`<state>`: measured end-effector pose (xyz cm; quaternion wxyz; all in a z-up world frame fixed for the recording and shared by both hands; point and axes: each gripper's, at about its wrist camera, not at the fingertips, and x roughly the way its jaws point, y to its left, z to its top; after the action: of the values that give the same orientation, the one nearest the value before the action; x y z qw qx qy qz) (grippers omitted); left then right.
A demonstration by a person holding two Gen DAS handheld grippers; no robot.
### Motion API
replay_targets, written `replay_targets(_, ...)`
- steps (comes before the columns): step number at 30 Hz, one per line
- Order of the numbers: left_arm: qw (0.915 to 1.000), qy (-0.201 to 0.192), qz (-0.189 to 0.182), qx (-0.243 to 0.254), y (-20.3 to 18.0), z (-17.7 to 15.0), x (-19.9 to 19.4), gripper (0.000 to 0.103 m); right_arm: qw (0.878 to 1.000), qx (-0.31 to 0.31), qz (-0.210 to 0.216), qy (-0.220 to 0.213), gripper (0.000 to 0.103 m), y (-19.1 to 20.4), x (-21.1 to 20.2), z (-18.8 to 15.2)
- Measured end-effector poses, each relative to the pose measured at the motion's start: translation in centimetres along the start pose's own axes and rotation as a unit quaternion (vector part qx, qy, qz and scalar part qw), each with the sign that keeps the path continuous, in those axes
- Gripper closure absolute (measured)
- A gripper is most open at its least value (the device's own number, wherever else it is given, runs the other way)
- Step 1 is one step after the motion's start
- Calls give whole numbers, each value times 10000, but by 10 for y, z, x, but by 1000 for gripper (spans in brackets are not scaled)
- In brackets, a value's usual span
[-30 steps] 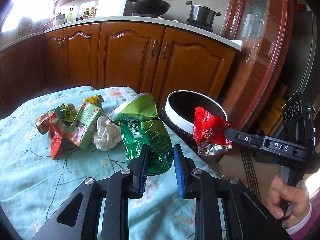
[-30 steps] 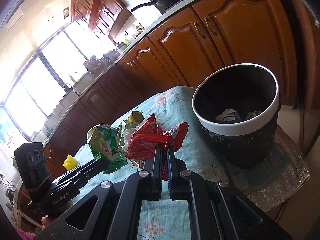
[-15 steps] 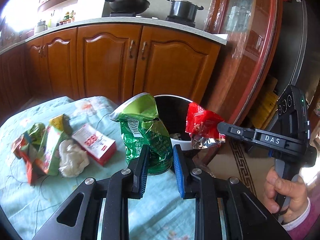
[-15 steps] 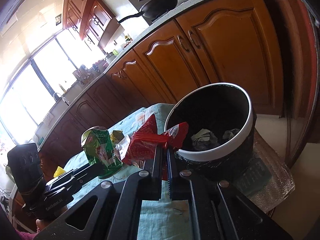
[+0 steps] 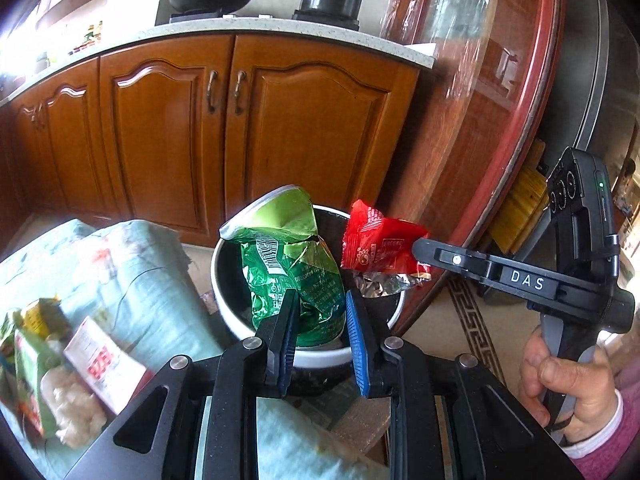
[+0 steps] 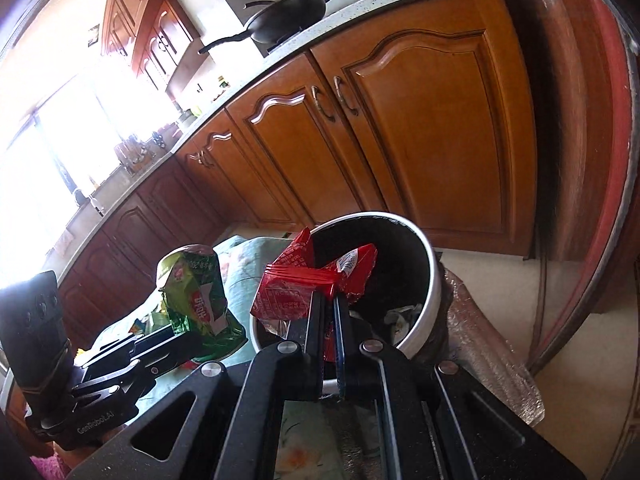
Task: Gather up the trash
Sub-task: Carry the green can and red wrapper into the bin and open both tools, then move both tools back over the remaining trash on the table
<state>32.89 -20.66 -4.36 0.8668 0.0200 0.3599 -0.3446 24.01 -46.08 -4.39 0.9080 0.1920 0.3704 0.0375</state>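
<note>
Wooden kitchen cabinets (image 5: 168, 128) fill the background behind a white-rimmed trash bin (image 5: 224, 304) that stands just off the corner of a counter (image 5: 132, 280) draped in a pale floral cloth. Both grippers tilt downward toward the bin. The left gripper (image 5: 320, 328) has its blue-padded fingers (image 5: 289, 332) pinching the bottom of a crumpled green bag (image 5: 292, 272), held upright over the bin's near rim. The right gripper (image 6: 329, 320) has its fingers pressed almost together on a red wrapper (image 6: 288, 288), which hangs above the bin's opening.

Only the left wrist view shows the hand (image 5: 568, 392) with a pink sleeve gripping the right tool's handle, plus leftover wrappers (image 5: 60, 368) at the counter's left edge and 2 pans on the stove. Only the right wrist view shows crumpled scraps (image 6: 400, 316) already lying inside the bin, and a bright window (image 6: 60, 160).
</note>
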Motion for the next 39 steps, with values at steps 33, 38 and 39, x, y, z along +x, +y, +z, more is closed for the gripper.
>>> replay_targets(33, 9968, 138, 195, -767, 23, -1, 29, 31, 9994, 321, -81, -30, 24, -14, 18, -1)
replay_targets(38, 9944, 6, 375, -992, 31, -26, -3, 30, 9994, 310, 75, -110, 16, 6, 9, -17)
replay_targets(39, 9938, -19, 417, -1029, 32, -31, -10, 30, 9995, 292, 112, -104, 15, 11, 8, -20)
